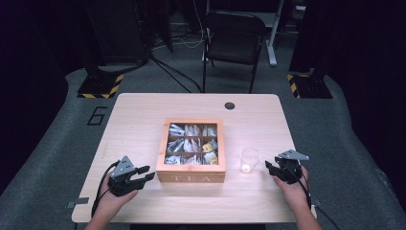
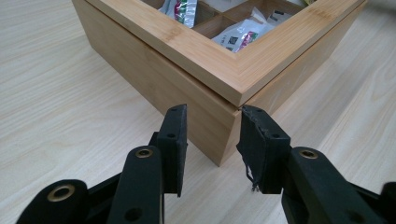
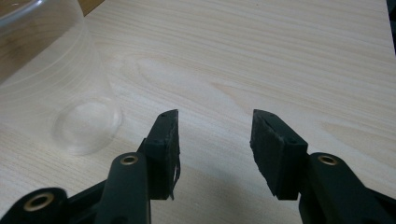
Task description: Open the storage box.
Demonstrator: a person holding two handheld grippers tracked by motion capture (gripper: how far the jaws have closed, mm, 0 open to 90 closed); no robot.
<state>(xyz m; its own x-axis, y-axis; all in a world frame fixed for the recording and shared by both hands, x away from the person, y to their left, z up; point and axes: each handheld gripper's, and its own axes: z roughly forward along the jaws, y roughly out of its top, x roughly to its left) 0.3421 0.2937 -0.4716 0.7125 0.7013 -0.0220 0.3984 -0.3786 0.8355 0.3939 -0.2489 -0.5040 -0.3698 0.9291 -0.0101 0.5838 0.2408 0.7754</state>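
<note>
The left gripper (image 1: 146,173) sat low on the table (image 1: 134,120), jaws spread and holding nothing, aimed at the near left corner of the wooden tea box (image 2: 196,88), just short of touching it. The right gripper (image 1: 269,167) was likewise spread and empty, just beside the clear glass (image 1: 249,160), which stood upright right of the box, whose compartments held tea bags (image 1: 191,143)
</note>
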